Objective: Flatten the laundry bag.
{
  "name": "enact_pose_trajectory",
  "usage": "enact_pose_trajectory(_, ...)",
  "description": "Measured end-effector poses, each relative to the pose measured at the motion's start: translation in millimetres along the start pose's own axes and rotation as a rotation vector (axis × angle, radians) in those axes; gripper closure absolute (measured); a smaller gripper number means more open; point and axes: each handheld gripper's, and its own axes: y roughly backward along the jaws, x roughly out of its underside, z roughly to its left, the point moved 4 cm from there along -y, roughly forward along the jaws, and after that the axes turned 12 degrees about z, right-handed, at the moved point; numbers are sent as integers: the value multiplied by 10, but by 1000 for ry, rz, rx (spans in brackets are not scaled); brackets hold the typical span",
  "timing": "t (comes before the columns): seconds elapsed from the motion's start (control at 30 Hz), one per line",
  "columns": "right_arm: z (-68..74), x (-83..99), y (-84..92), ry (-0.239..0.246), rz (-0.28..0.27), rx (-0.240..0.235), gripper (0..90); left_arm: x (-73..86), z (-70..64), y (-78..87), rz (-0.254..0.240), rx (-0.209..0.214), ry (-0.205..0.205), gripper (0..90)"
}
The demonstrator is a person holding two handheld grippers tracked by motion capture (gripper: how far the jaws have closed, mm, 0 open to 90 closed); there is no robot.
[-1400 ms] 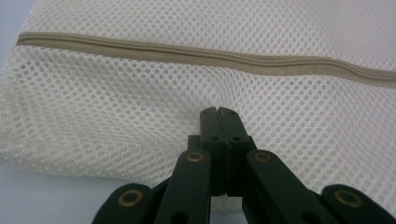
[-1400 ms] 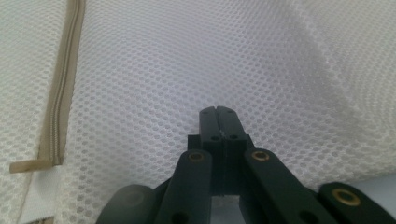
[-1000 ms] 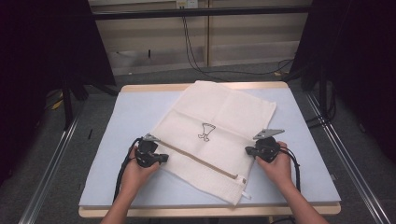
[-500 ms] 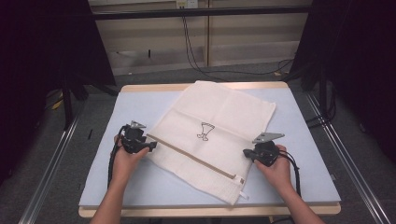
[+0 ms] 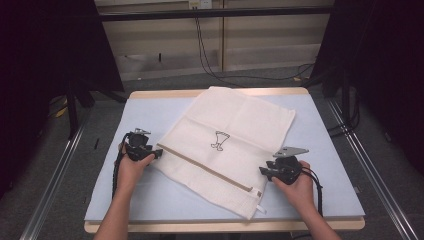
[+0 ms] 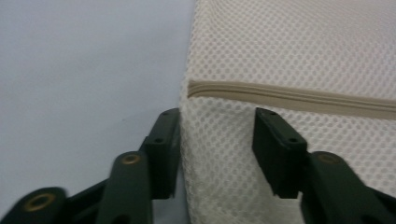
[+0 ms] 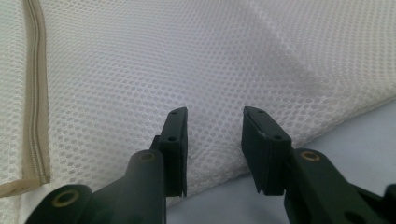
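Two grippers, left gripper [image 5: 156, 154] and right gripper [image 5: 262, 171], stand spread, jaws just opened, apparently gripping nothing, at the mesh bag [image 5: 235, 125] edges at frame centre

Black two-jaw left tongs [image 5: 159, 153] and right tongs [image 5: 262, 171]: brass pivot screws, trailing black cables, grey triangular top plate.

Small print on mesh laundry bag [image 5: 235, 145]: too small to identify in high view. Bag cut off by frame edges in both gripper views. Forearms cropped at bottom edge.
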Motion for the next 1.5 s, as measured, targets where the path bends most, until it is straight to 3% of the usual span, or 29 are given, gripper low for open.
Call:
enact_pose_trajectory(0.13,-4,-15,-23,16,8,9,673,17,-69,28,20,20,19,684)
enact_pose_trajectory(0.27,-20,-44,-40,49,23,4,900,54,-120,73,41,66,40,786)
enact_pose_trajectory(0.47,-47,-114,-66,91,46,40,900,168,-164,153,74,83,27,797)
enact_pose_trajectory(0.63,-120,-167,-106,70,38,36,900,260,-225,208,81,100,26,797)
enact_pose_trajectory(0.77,-143,-205,-140,95,25,49,900,330,-241,243,86,116,27,796)
enact_pose_trajectory(0.9,-173,-240,-170,90,14,49,900,394,-279,282,98,126,23,795)
enact_pose_trajectory(1.03,-195,-250,-179,74,13,50,897,431,-307,308,117,142,10,748)
enact_pose_trajectory(1.1,-199,-256,-173,66,-3,53,768,423,-296,348,142,134,-11,683)
enact_pose_trajectory(1.13,-203,-255,-166,59,-7,52,714,402,-299,352,127,137,-3,650)
enact_pose_trajectory(1.17,-203,-255,-166,59,-7,52,714,402,-299,352,127,137,-3,604)
enact_pose_trajectory(1.2,-210,-249,-156,40,-12,62,647,352,-279,358,106,125,-11,560)
enact_pose_trajectory(1.27,-199,-234,-147,19,-11,59,597,276,-258,344,43,111,3,458)
enact_pose_trajectory(1.37,-177,-223,-118,13,-15,67,533,180,-184,315,-3,67,-15,414)
enact_pose_trajectory(1.5,-132,-171,-69,-7,-15,56,483,117,-103,224,-12,68,20,386)
